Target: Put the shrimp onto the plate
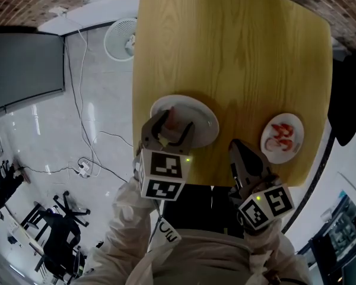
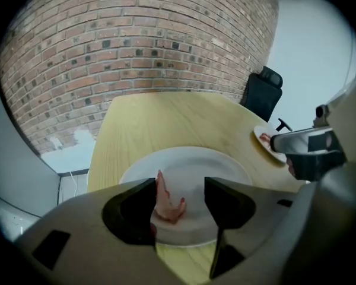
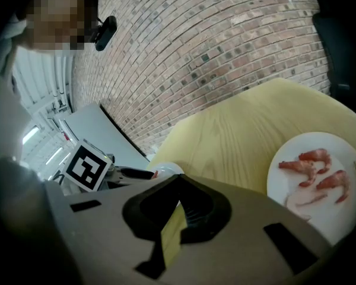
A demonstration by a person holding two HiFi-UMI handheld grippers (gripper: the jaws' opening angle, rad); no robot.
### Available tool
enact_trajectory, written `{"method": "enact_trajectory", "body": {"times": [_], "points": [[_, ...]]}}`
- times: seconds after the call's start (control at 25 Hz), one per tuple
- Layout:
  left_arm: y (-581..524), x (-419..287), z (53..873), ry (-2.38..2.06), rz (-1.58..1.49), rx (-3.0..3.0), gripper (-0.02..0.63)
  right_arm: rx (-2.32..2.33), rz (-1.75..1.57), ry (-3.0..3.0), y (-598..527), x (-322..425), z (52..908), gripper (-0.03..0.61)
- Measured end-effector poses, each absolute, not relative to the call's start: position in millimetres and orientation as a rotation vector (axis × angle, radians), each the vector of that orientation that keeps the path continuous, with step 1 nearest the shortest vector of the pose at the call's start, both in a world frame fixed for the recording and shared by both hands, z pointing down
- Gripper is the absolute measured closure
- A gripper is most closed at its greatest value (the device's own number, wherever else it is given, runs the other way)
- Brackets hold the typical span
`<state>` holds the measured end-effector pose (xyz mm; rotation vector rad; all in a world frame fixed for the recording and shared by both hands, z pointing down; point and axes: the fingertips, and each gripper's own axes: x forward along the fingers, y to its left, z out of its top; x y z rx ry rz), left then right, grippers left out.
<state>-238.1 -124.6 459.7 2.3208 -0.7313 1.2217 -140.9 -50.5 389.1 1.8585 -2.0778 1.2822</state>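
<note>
One pink shrimp (image 2: 166, 205) lies on the large white plate (image 2: 190, 159) near the wooden table's front edge. My left gripper (image 2: 180, 186) stands open around it: the shrimp leans by the left jaw, with a gap to the right jaw. From the head view the same shrimp (image 1: 171, 116) shows between the fingers of the left gripper (image 1: 173, 124) over that plate (image 1: 204, 114). Several more shrimps (image 3: 311, 165) lie on a smaller white plate (image 3: 344, 215) to the right. My right gripper (image 3: 178, 180) is shut and holds nothing; it hovers at the table's front edge, left of the small plate (image 1: 268, 142).
The round-cornered wooden table (image 1: 237, 46) stands by a brick wall. A white fan (image 1: 120, 38) and cables lie on the floor to the left. A black chair (image 1: 347, 105) stands at the table's right, and dark office chairs (image 1: 53, 218) at lower left.
</note>
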Motion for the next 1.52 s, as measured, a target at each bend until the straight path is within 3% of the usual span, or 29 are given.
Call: {"method": "enact_trajectory", "body": {"times": [0.24,0.88,1.12,1.52], "points": [[-125.5,-241.2,461.2,-0.733,1.259,2.332,0.393,1.862,1.292,-2.074,-50.2,-142.7,391.2,0.555],[-123.8,-245.1,459.1,-0.740,1.247,2.339,0.448,1.882,1.303,-2.069,-49.7,-143.3,388.7,0.554],[-122.2,-245.6,458.7,-0.756,1.246,2.345,0.538,1.892,1.305,-2.067,-46.5,-141.5,386.5,0.554],[-123.7,-248.4,453.2,-0.781,1.233,2.354,0.548,1.914,1.309,-2.056,-39.5,-139.2,382.5,0.554]]}}
